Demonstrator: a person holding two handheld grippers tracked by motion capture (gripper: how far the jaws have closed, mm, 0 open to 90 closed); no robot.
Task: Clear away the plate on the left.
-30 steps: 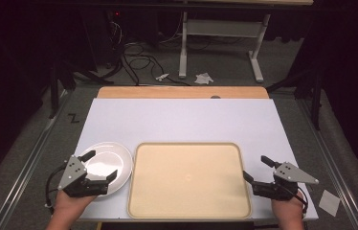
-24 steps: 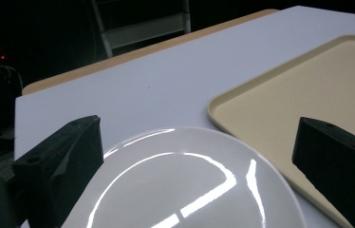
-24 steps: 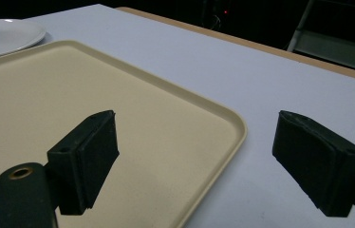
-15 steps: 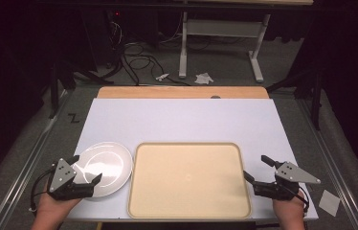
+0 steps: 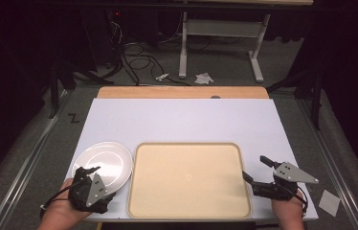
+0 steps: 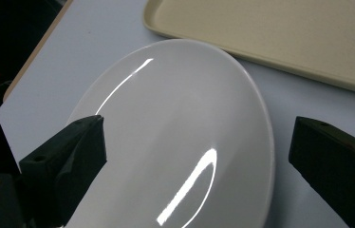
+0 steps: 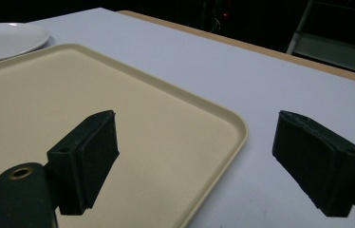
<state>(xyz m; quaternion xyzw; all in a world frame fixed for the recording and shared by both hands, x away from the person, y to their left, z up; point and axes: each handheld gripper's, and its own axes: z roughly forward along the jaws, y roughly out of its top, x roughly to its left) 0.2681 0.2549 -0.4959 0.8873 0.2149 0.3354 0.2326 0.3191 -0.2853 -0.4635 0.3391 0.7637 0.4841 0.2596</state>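
High view: both claws gape empty, left claw [image 5: 87, 173] over the plate [image 5: 107, 160], tray [image 5: 189, 211] just beside.

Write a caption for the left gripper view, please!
Open left gripper hovering over a white plate beside a tan tray.

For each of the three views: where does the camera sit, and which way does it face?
High view: above the person's side, facing forward and down; table, both hands, left gripper, right gripper.
Left gripper view: rides that gripper, looking down on the plate; open jaws.
Right gripper view: looks low across the tray; open jaws.
All share plate and tray.
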